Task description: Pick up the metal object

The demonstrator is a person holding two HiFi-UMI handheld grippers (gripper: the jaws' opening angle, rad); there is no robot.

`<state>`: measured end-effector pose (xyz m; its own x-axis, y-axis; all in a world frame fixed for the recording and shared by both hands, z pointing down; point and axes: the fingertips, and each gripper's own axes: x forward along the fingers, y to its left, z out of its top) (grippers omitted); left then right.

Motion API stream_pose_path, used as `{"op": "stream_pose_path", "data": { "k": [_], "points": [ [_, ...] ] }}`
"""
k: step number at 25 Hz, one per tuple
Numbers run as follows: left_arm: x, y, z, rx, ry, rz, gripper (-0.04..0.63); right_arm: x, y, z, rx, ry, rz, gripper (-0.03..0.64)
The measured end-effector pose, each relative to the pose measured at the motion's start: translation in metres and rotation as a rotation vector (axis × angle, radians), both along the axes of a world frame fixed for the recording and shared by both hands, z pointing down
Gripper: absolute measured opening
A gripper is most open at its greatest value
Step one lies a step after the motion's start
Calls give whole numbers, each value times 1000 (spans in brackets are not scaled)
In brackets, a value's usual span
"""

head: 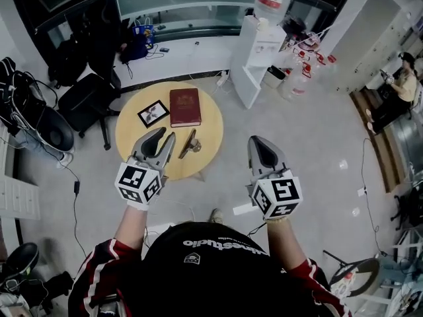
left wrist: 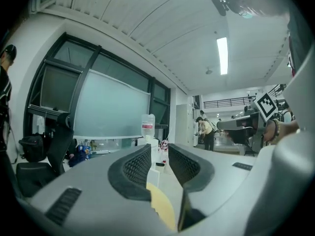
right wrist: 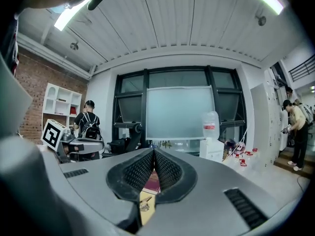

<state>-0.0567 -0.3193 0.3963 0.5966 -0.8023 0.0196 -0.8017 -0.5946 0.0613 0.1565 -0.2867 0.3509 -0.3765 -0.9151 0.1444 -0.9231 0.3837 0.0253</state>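
So the metal object (head: 190, 144), which looks like a slim clip or latch (can't tell exactly which), is lying flat near the middle of the round wooden table (head: 210, 134), a bit left of centre in the head view. It's untouched and nothing is on top of it. Right above it in the frame sits a red book (head: 185, 107), and to the upper left of it there's a small black picture frame (head: 153, 113). Both are close by but clear of the object.

The left gripper (head: 165, 137) hangs just to the left of the object, over the lower left part of the table. Its jaws stand moderately apart with nothing between them; its own view only shows the yellow tabletop through the gap. The right gripper (head: 254, 141) is off past the table's right edge, over the floor. Its jaws are pressed together and empty, and you can just spot the object through the slit low in its view.

I'd say we're at the approach, so no grasp yet. Next move is probably on the left gripper, since it's closest and already parted. It needs to slide right and drop down so the jaws straddle the narrow body, then squeeze. The thing lies low and flat, so the tips need to get right down to the wood without nudging it toward the book.
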Motion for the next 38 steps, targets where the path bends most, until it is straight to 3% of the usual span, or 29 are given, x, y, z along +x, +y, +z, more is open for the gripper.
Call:
{"op": "stream_pose_path", "data": {
  "k": [6, 17, 30, 38],
  "points": [
    [22, -5, 15, 8, -74, 18, 130, 10, -1, 7, -3, 11, 3, 29],
    [69, -20, 97, -86, -248, 68, 130, 34, -9, 25, -50, 33, 34, 29],
    [102, -39, 194, -175, -344, 103, 153, 65, -8, 57, -116, 53, 26, 29],
    [111, -54, 242, -230, -390, 73, 153, 89, -20, 75, -141, 69, 31, 29]
  ]
}}
